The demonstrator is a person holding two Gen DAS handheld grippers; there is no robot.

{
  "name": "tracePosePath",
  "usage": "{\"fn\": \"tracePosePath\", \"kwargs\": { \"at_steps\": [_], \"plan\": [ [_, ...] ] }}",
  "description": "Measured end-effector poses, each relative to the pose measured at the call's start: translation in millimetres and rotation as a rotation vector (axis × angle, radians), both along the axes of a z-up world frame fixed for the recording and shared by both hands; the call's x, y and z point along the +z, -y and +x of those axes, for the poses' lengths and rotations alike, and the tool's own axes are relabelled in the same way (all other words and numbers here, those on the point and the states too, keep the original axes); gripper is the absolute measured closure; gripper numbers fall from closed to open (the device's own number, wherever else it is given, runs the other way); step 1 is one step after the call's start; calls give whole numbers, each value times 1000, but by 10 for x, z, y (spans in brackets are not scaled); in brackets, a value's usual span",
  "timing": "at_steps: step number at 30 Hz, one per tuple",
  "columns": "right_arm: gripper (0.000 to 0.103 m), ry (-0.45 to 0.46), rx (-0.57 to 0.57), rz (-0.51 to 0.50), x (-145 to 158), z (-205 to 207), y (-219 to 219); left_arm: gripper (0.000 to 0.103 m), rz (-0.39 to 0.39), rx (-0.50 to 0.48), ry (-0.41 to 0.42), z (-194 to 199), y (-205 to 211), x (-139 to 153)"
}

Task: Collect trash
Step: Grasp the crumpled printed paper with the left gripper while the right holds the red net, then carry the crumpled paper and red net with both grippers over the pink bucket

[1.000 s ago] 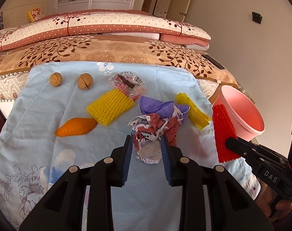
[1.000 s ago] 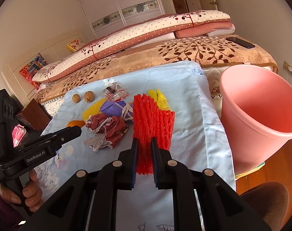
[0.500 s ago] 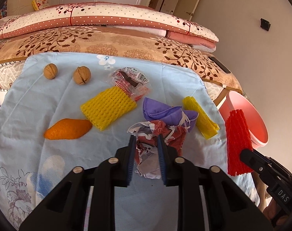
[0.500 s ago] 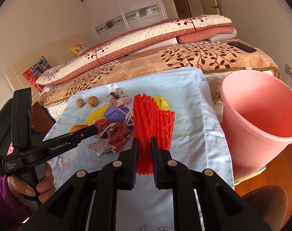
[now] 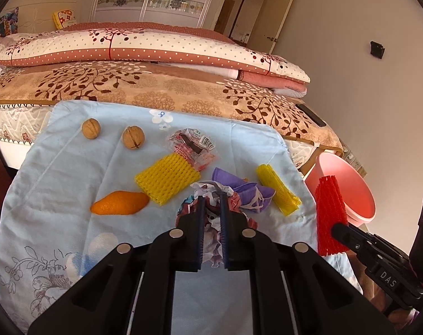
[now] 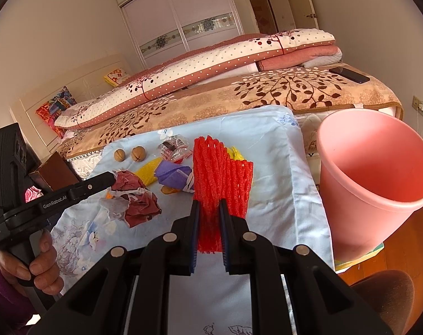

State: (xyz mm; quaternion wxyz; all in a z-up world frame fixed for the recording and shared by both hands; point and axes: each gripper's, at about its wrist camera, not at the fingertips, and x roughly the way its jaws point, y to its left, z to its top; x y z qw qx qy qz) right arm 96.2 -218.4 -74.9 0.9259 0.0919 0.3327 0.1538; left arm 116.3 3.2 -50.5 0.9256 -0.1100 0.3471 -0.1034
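Observation:
My left gripper (image 5: 211, 195) has its jaws closing on a crumpled red and white paper wad (image 5: 211, 240), and the pads squeeze it. In the right wrist view the wad (image 6: 138, 198) hangs from the left gripper (image 6: 110, 178), slightly above the light blue cloth (image 6: 270, 195). My right gripper (image 6: 208, 203) is shut on a red foam net (image 6: 219, 173), held upright over the cloth's right part. The pink bin (image 6: 359, 231) stands tilted just right of the cloth. The red net (image 5: 330, 215) also shows in the left wrist view, in front of the bin (image 5: 348, 178).
On the cloth lie a yellow foam net (image 5: 168, 177), an orange peel (image 5: 119, 202), two walnuts (image 5: 91, 129) (image 5: 133, 138), a plastic wrapper (image 5: 193, 148), a purple mask (image 5: 250, 189) and a folded yellow bag (image 5: 278, 189). The bed with folded quilts rises behind.
The left gripper's jaws have closed from wide apart onto the paper wad and it has risen a little with it. The right gripper still holds the red net in about the same place.

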Motion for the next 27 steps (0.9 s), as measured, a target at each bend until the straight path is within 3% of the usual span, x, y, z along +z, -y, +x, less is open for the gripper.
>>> {"fn": "tracePosePath", "kwargs": {
  "at_steps": [10,27],
  "plan": [
    [90,47,-39,25,135,-68,177,94,5,-86,73,-57,342,292],
    [90,129,-221,33,352,-8,995,94,-4,-262,140,200,1291,541]
  ]
}}
